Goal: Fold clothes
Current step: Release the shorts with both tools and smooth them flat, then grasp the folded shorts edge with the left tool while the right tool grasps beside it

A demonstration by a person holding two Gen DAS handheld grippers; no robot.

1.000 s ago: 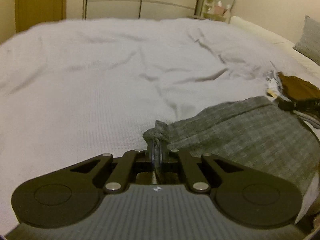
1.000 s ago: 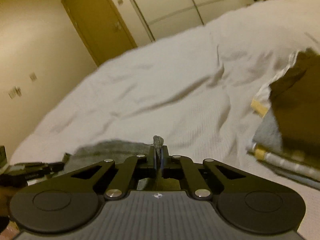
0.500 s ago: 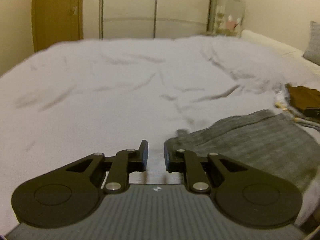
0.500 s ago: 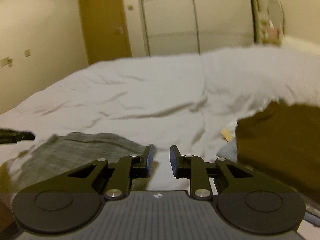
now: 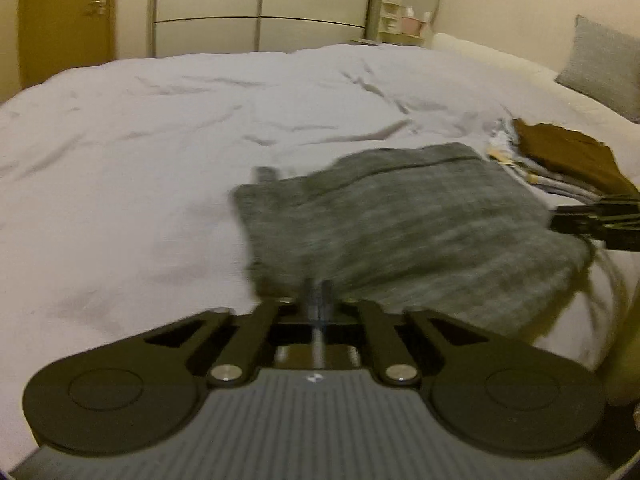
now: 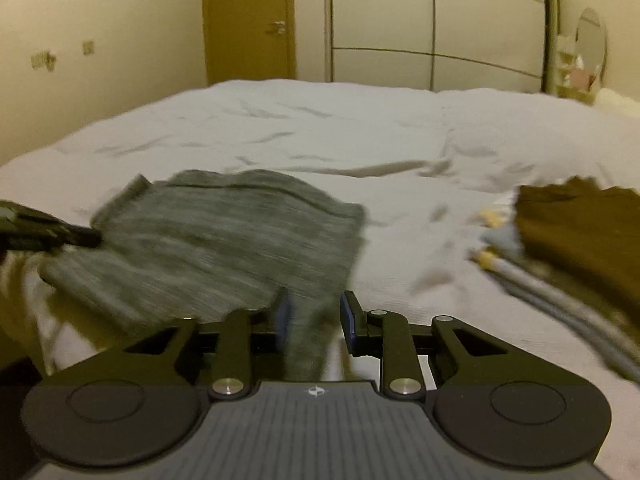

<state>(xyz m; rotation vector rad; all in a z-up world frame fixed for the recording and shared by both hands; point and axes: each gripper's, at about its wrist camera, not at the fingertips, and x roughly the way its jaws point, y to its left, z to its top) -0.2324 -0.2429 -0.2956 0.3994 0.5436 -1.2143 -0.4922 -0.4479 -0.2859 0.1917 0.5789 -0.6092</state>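
A folded grey knit garment [image 5: 400, 232] [image 6: 224, 240] lies on the white bed [image 5: 160, 140]. My left gripper [image 5: 319, 292] is shut, its fingertips pinched on the garment's near left edge; motion blur hides the exact hold. In the right wrist view it reaches in from the left [image 6: 80, 236]. My right gripper [image 6: 314, 316] is open, with a strip of the garment's near right corner lying between its blue pads. The left wrist view shows it at the garment's right side [image 5: 560, 216].
A stack of folded clothes topped by a brown piece [image 6: 580, 232] [image 5: 568, 156] sits right of the garment. A grey pillow [image 5: 604, 68] rests at the far right. Wrinkled sheet [image 6: 320, 132] stretches beyond; a wardrobe [image 6: 432, 24] and door [image 6: 248, 20] stand behind.
Both grippers let go of the garment's far edge and drew back to its near edge. The left one has since shut there; the right one stays open around the cloth.
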